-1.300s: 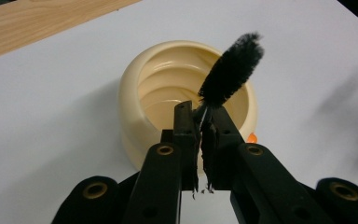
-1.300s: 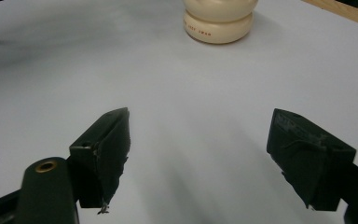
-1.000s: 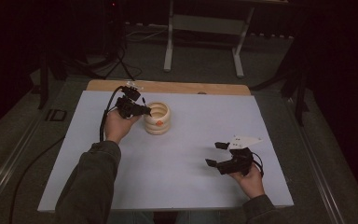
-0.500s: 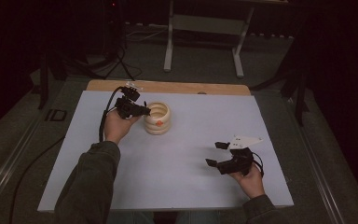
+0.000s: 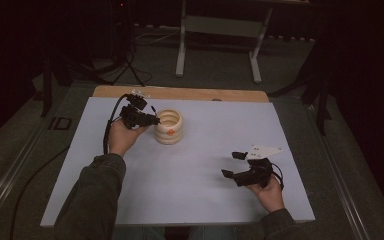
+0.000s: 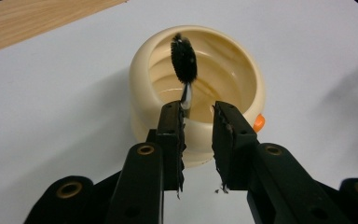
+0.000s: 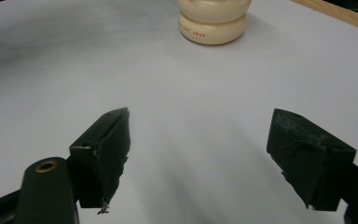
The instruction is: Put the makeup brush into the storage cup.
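Left hand-held gripper (image 6: 197, 144), jaws just opening, perhaps touches brush (image 6: 183, 60) in cup (image 6: 144, 74).

You have one cream ribbed pot (image 5: 169, 126) on the table; one black-bristled brush (image 6: 183, 60) stands inside it, leaning on the rim; one small orange tab (image 6: 258, 122) sticks out from the pot's side; you hold two grippers, the left gripper (image 6: 198, 126) at the pot and the right gripper (image 7: 198, 156) well apart from it, each with two black jaws; one white sheet (image 5: 205, 170) covers the table; one wooden board (image 5: 180, 93) lies along its far edge.
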The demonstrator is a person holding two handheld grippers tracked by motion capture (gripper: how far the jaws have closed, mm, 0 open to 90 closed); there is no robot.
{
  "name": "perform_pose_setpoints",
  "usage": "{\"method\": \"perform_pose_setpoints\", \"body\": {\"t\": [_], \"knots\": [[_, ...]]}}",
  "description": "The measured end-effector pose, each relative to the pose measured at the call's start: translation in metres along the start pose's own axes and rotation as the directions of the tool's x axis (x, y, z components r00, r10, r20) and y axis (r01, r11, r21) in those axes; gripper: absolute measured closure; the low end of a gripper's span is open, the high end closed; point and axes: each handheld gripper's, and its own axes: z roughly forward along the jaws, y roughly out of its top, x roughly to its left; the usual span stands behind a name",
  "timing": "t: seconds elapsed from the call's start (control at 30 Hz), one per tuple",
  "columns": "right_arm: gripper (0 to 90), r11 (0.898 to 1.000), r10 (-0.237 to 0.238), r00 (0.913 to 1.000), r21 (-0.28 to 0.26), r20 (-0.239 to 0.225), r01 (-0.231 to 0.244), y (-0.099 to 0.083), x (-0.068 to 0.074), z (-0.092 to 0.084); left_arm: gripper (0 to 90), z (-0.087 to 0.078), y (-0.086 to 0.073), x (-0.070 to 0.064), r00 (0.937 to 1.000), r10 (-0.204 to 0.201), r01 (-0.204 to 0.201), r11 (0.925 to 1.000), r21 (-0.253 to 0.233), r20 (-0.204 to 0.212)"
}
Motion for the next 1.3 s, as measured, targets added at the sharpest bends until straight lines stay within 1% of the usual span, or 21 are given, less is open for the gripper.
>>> {"method": "perform_pose_setpoints", "body": {"t": [0.3, 0.43, 0.63, 0.97, 1.23, 1.3], "knots": [[20.8, 1.000, 0.003, 0.9999, -0.001, 0.012, -0.003, 0.000, -0.001, -0.001, 72.2, -0.007, -0.006, 0.001, 1.0000, 0.004, -0.004, 1.0000, -0.007, -0.007], [20.7, 1.000, 0.005, 0.9999, -0.001, 0.016, -0.005, -0.001, -0.002, -0.001, 71.9, -0.009, -0.009, 0.001, 1.0000, 0.007, -0.007, 0.9999, -0.012, -0.002], [20.5, 1.000, 0.009, 0.9996, -0.002, 0.025, -0.009, -0.001, -0.003, -0.003, 69.7, -0.012, -0.013, -0.003, 0.9996, 0.029, -0.029, 0.9995, -0.013, 0.003], [20.2, 1.000, 0.023, 0.9986, -0.004, 0.047, -0.023, -0.003, -0.006, -0.006, 65.9, -0.018, -0.024, -0.008, 0.9986, 0.052, -0.051, 0.9985, -0.021, 0.009], [20.1, 0.999, 0.033, 0.9977, -0.004, 0.058, -0.033, -0.005, -0.008, -0.008, 63.5, -0.022, -0.033, -0.012, 0.9978, 0.065, -0.065, 0.9971, -0.041, 0.015], [20.1, 0.999, 0.035, 0.9975, -0.004, 0.062, -0.035, -0.006, -0.009, -0.008, 62.4, -0.023, -0.035, -0.013, 0.9974, 0.071, -0.071, 0.9969, -0.034, 0.012]]}}
